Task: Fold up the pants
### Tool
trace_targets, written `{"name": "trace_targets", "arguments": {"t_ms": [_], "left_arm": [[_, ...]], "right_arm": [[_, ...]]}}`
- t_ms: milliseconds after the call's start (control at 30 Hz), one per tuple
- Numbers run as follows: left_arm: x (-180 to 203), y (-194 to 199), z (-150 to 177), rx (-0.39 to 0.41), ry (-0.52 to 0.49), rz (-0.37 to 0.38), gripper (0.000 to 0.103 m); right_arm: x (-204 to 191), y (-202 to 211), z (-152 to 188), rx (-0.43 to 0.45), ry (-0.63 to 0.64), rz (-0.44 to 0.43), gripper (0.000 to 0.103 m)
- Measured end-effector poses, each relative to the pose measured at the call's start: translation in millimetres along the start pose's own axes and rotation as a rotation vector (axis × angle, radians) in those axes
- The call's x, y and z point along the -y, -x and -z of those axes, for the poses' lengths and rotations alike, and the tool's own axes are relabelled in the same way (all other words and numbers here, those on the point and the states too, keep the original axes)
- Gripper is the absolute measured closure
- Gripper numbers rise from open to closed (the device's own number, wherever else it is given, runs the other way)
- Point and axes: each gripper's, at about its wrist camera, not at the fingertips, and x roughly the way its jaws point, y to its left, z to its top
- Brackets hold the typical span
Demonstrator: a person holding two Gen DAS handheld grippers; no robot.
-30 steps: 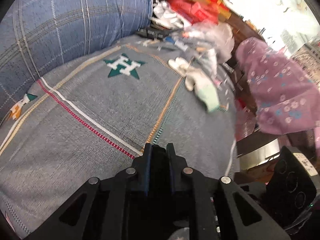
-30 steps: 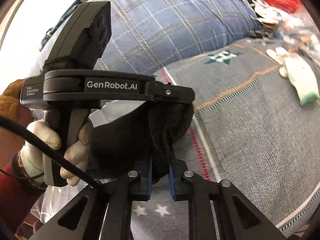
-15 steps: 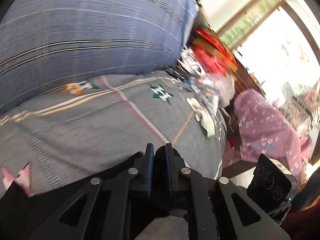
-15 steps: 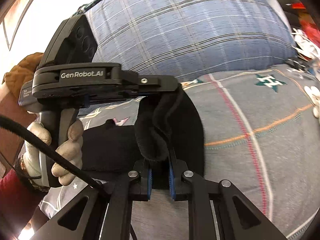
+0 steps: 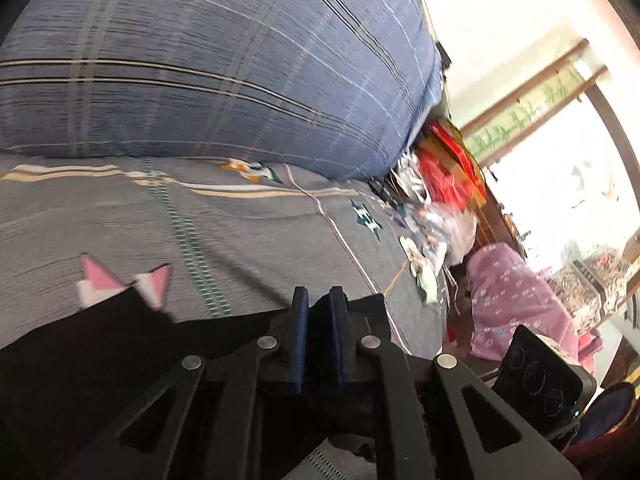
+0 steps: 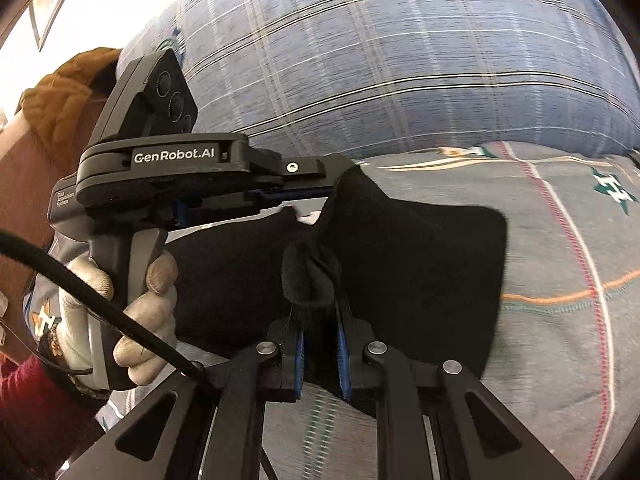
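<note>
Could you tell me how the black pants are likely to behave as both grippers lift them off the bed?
The black pants will probably flop: they already bunch and droop above the right hand-held gripper. They look light, hanging from two small pinches, the left hand-held gripper being the other. The fuzzy-looking fabric likely resists slipping.

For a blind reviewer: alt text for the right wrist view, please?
The right tool pinches a bunched edge of black pants over a grey patterned bedspread. At left, a gloved hand holds the left tool, also gripping the pants.
</note>
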Motion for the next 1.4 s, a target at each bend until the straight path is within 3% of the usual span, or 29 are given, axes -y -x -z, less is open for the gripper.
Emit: {"name": "trace_targets", "arguments": {"t_ms": [167,400,467,567,633,767,900,1033,1100,1167,1333,1400], "left_arm": [[-24,29,9,0.045,0.037,-0.05,0.093],[-53,41,22,0.024,0.087,-0.162,0.092],[-53,49,24,0.036,0.089,-0.176,0.072],[-51,67,24,0.082,0.099,-0.176,0.055],[-51,81,23,0.125,0.123,-0.179,0.05],[-41,102,24,0.174,0.147,-0.199,0.05],[-10,96,32,0.163,0.073,-0.224,0.048],[15,67,45,0.119,0.03,-0.168,0.045],[22,46,52,0.087,0.019,-0.172,0.044],[18,28,57,0.058,0.035,-0.23,0.044],[-9,9,78,0.004,0.092,-0.475,0.044],[-24,12,90,0.005,0.133,-0.491,0.046]], "right_arm": [[-31,-23,0,-0.036,0.061,-0.031,0.089],[-45,-59,10,-0.089,0.081,-0.017,0.088],[-44,-60,10,-0.075,0.084,-0.02,0.084],[-50,-54,13,-0.067,0.109,-0.067,0.047],[-58,-50,16,-0.058,0.14,-0.066,0.039],[-63,-32,26,-0.06,0.187,-0.082,0.039],[-39,4,32,-0.03,0.17,-0.057,0.039],[12,34,12,0.046,0.042,0.054,0.039],[32,33,0,0.055,-0.011,0.132,0.045],[48,24,-11,0.055,-0.044,0.176,0.054],[47,-6,-24,0.024,-0.017,0.196,0.057],[44,-17,-28,0.009,0.004,0.194,0.057]]}}
